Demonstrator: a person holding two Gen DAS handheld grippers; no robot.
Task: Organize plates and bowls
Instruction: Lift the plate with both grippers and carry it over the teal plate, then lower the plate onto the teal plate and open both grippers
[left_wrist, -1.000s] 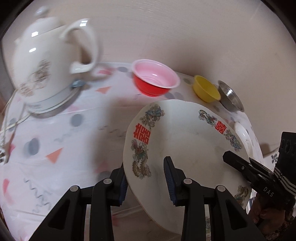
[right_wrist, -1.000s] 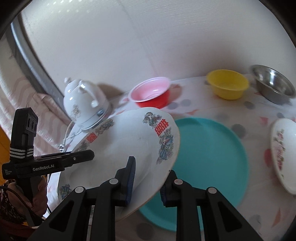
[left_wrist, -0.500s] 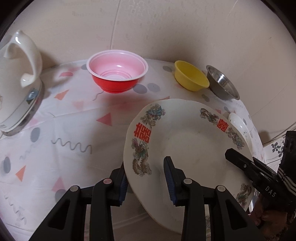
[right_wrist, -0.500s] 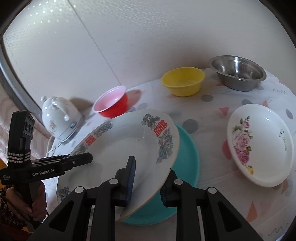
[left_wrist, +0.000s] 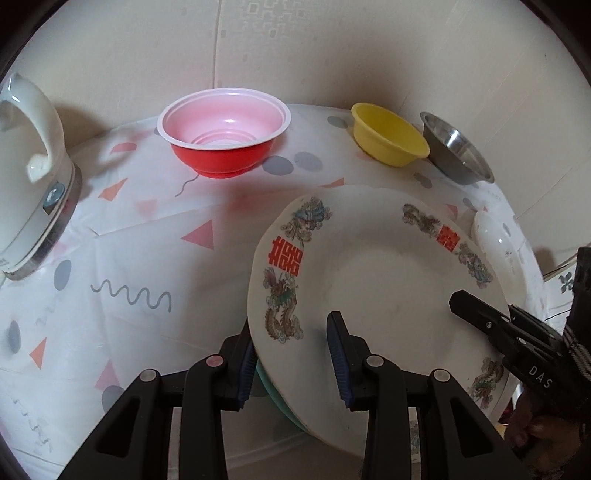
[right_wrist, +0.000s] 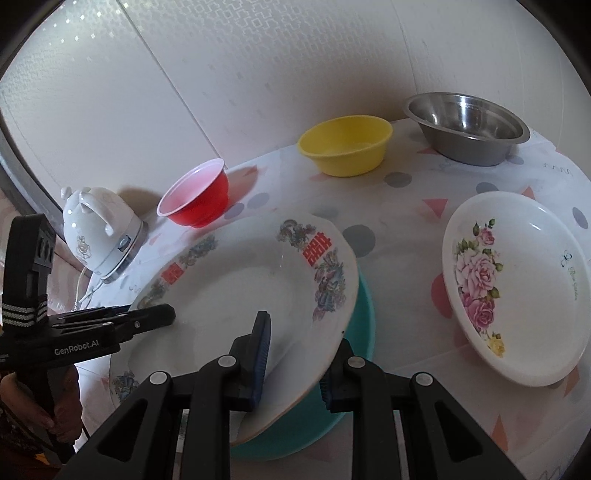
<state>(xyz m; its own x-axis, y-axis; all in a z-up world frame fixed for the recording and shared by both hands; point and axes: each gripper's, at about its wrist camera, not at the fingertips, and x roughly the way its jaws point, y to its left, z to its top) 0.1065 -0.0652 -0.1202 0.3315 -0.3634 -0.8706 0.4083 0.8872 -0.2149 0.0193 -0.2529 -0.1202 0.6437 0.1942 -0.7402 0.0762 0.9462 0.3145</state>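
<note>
Both grippers hold one large white plate with dragon and red-character patterns (left_wrist: 384, 273) (right_wrist: 236, 291). My left gripper (left_wrist: 291, 358) is shut on its left rim; my right gripper (right_wrist: 295, 362) is shut on its right rim. The plate is just over a teal plate (right_wrist: 364, 314), mostly hidden beneath it; contact cannot be told. A rose-patterned white plate (right_wrist: 517, 291) lies to the right. A red bowl (left_wrist: 225, 136) (right_wrist: 197, 197), a yellow bowl (left_wrist: 388, 134) (right_wrist: 347, 144) and a steel bowl (left_wrist: 458, 155) (right_wrist: 469, 125) stand at the back.
A white ceramic kettle (left_wrist: 29, 177) (right_wrist: 99, 229) stands at the back left on the patterned tablecloth (left_wrist: 147, 229). A wall runs close behind the bowls. The table edge falls away on the right.
Both grippers carried the dragon plate right and lower, over the teal plate. The kettle slid out to the left of view and the rose plate came fully into the right wrist view.
</note>
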